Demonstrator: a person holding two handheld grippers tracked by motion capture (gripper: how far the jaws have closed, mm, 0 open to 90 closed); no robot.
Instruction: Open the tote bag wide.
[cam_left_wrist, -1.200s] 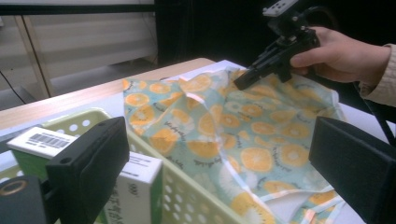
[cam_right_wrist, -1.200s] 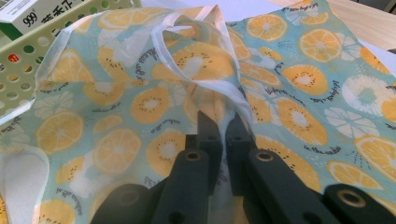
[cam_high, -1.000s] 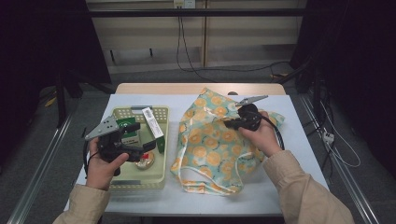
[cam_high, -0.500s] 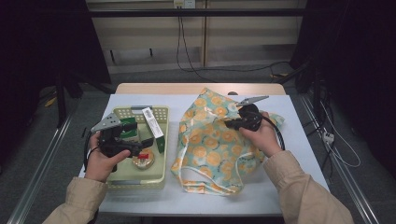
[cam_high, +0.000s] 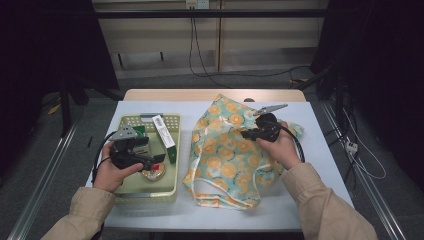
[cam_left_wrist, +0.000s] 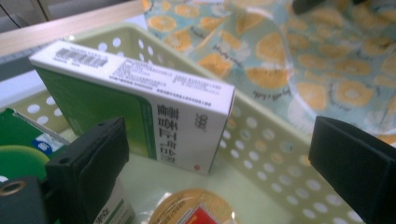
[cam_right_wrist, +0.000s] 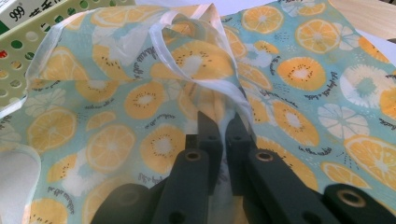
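On the white desk (cam_high: 320, 165), the pale green perforated basket (cam_high: 126, 189) sits toward the left edge and the fruit-print bag (cam_high: 225, 160) lies just beside it, spread across the middle toward the right edge. The left gripper (cam_high: 159, 159) hangs inside the basket with its jaws standing wide and nothing between them; compared with a second ago it has sunk lower into the basket and shifted toward the near edge of the desk. In the left gripper view the jaws frame a green-and-white box (cam_left_wrist: 140, 112) that stands tilted against the basket's right wall (cam_left_wrist: 261, 140), with a round packet (cam_left_wrist: 196, 210) lying on the basket floor just below it; a second green item (cam_left_wrist: 18, 149) shows at the far left. From above, the same box (cam_high: 164, 135) leans along the basket's right side near the far corner. The right gripper (cam_high: 245, 134) rests over the upper middle of the bag and sits where it was in the earlier frames. Its jaws are nearly together, pinching a fold of the bag's fabric and a translucent white handle strip (cam_right_wrist: 219, 88) that rises in a loop above the fingertips (cam_right_wrist: 219, 122). The bag's other handle loop (cam_high: 220, 197) trails toward the near edge of the desk, much as before.
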